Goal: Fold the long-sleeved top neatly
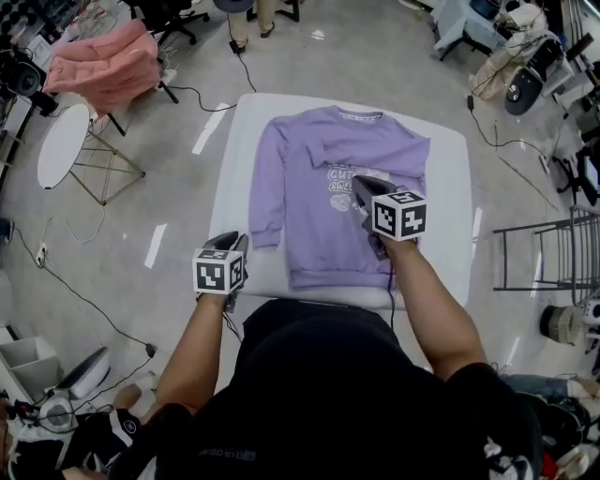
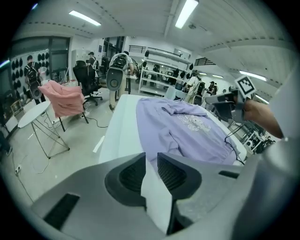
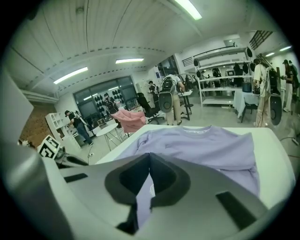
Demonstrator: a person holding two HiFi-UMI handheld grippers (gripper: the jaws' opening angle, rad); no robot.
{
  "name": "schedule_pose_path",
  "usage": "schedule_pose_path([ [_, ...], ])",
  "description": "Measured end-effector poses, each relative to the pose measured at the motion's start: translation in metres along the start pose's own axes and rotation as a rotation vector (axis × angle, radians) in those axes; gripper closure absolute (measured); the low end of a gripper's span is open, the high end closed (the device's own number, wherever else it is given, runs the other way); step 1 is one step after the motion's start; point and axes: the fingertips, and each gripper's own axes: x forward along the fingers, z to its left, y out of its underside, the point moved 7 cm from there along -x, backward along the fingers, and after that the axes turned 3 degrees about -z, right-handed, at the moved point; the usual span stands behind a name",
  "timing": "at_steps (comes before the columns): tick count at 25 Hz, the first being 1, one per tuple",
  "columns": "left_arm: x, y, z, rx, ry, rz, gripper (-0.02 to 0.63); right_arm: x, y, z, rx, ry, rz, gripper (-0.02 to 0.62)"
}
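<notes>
Hovering with right claw (image 1: 362,185) shut, empty, above top (image 1: 300,169); left claw (image 1: 234,242) slightly parted, empty, near tabletop (image 1: 448,216) edge. Risking dragging the body askew by tugging the outstretched sleeve (image 1: 265,197) carelessly.

Place: open-plan lab or workshop hall. Evidence: polished grey floor (image 1: 141,216) crossed by loose cables (image 1: 199,93); strip lights (image 2: 186,13) on a white ceiling (image 2: 140,21); metal shelving racks (image 2: 164,70) along the far wall; wheeled office chairs (image 2: 86,77); a white-covered work table (image 1: 452,206); several people (image 3: 77,123) standing among equipment.

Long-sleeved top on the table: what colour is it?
The top is lilac purple; it shows best in the head view.
</notes>
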Motion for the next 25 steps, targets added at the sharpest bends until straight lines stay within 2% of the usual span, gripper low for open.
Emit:
schedule_pose_path([
  [4,0.003,-0.001,-0.002,-0.040,-0.038,-0.017,0.532,-0.049,0.034,0.004,0.002,-0.017,0.020,0.591],
  [8,0.008,0.004,-0.005,-0.158,-0.039,-0.033,0.532,-0.081,0.063,0.006,0.076,-0.032,0.031,0.591],
  [13,0.025,0.016,-0.013,-0.213,-0.042,0.015,0.520,-0.092,0.077,0.009,0.049,-0.032,0.038,0.591],
  [19,0.040,0.034,-0.010,-0.304,-0.126,0.077,0.483,-0.106,0.078,0.006,0.009,-0.021,0.017,0.590],
  [21,0.041,0.033,-0.011,-0.292,-0.159,0.082,0.483,-0.110,0.078,0.001,0.008,-0.013,0.009,0.589],
  [25,0.039,0.031,-0.015,-0.202,-0.207,0.100,0.505,-0.118,0.079,-0.008,0.037,0.005,-0.007,0.591],
])
